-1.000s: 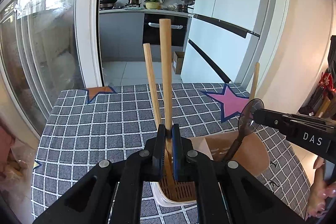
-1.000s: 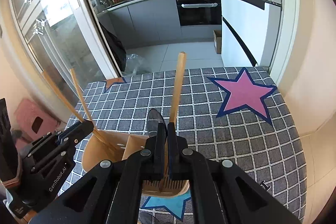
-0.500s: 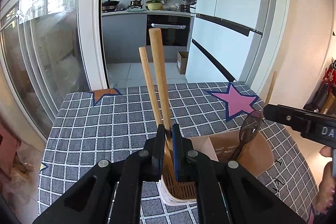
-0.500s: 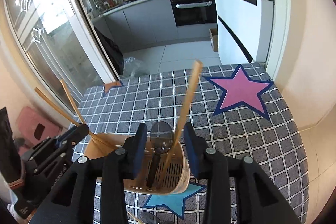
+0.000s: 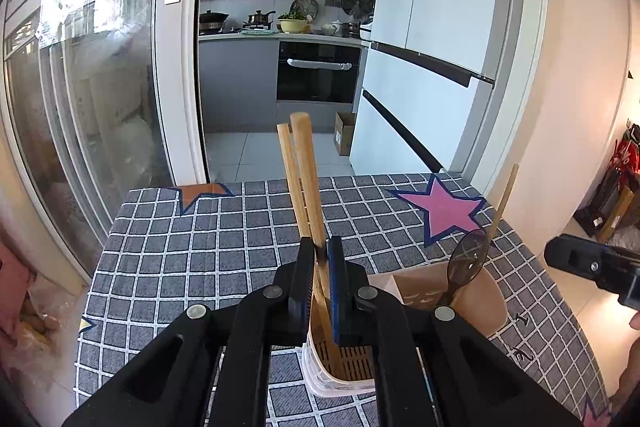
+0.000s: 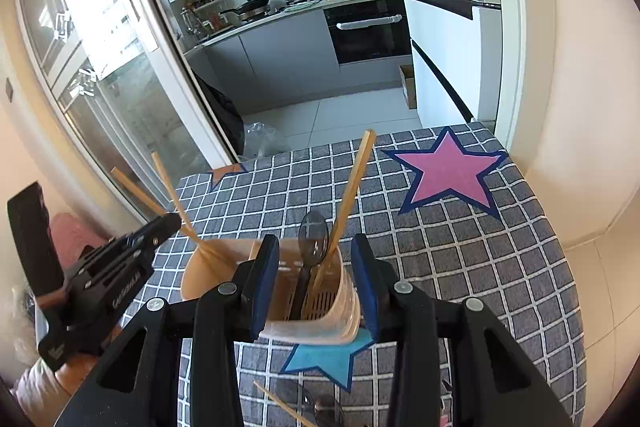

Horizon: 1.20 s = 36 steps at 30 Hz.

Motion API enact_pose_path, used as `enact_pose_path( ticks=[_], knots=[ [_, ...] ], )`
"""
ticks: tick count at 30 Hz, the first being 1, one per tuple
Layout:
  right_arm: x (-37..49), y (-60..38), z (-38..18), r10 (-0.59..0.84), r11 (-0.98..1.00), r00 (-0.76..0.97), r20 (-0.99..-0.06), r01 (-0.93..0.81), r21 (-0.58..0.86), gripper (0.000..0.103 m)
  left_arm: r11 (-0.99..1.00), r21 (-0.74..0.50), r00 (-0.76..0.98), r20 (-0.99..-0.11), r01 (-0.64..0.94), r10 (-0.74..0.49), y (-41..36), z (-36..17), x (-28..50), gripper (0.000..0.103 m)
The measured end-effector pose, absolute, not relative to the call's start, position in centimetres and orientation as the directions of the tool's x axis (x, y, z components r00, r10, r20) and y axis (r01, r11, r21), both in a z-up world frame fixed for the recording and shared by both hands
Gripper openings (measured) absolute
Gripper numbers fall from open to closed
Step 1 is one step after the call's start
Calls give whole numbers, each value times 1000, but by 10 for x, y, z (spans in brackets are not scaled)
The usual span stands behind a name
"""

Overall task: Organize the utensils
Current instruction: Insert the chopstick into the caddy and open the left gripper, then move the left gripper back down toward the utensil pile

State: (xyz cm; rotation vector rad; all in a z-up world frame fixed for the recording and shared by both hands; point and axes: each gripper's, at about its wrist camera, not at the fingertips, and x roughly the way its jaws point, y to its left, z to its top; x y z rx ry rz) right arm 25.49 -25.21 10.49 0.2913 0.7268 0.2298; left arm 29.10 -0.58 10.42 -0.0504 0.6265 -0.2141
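A tan utensil holder (image 5: 476,295) with two compartments stands on the checked tablecloth; it also shows in the right wrist view (image 6: 320,291). My left gripper (image 5: 320,255) is shut on a pair of wooden chopsticks (image 5: 304,179) whose lower ends reach into the left compartment. It shows at the left of the right wrist view (image 6: 172,223), with the chopsticks (image 6: 168,187). My right gripper (image 6: 316,247) is open and empty above the right compartment. In that compartment stand a single wooden chopstick (image 6: 352,183) and a dark translucent spoon (image 6: 312,235), also seen in the left wrist view (image 5: 468,255).
The table carries a grey checked cloth (image 6: 460,247) with a pink star (image 6: 452,171) and a blue star (image 6: 328,359). Another chopstick (image 6: 280,403) and a dark spoon (image 6: 308,403) lie near the front edge. A kitchen and a white fridge (image 5: 432,67) stand behind.
My right gripper has opened and let go of the single chopstick, which now leans in the holder, and it has pulled back. My left gripper has stayed shut on its chopsticks.
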Motion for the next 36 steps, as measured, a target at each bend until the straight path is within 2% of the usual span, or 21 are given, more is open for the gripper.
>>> enact_pose_path(
  ticks=[9, 16, 17, 18, 24, 26, 32, 36],
  knots=[
    [234, -257, 102, 321, 926, 724, -611, -105, 362, 42, 975, -118, 822, -524, 191, -224, -1, 122, 280, 38],
    [219, -262, 96, 334, 919, 717, -611, -102, 382, 48, 976, -136, 851, -479, 169, -215, 9, 135, 269, 40],
    [217, -262, 94, 339, 917, 714, -613, -104, 386, 49, 978, -135, 856, -476, 159, -205, 12, 137, 266, 51],
    [215, -262, 91, 342, 916, 709, -617, -104, 388, 50, 979, -136, 857, -475, 154, -201, 13, 138, 264, 103],
    [207, -261, 78, 365, 905, 687, -628, -104, 412, 69, 986, -104, 885, -436, 130, -163, 17, 134, 261, 103],
    [202, -262, 75, 368, 903, 688, -626, -102, 418, 84, 986, -101, 888, -430, 130, -161, 19, 132, 259, 103],
    [187, -264, 65, 386, 888, 692, -610, -99, 450, 86, 986, -104, 887, -434, 127, -160, 29, 117, 247, 103],
    [182, -259, 52, 402, 891, 639, -655, -108, 441, 86, 988, -92, 867, -475, 123, -152, 31, 100, 234, 103]
  ],
)
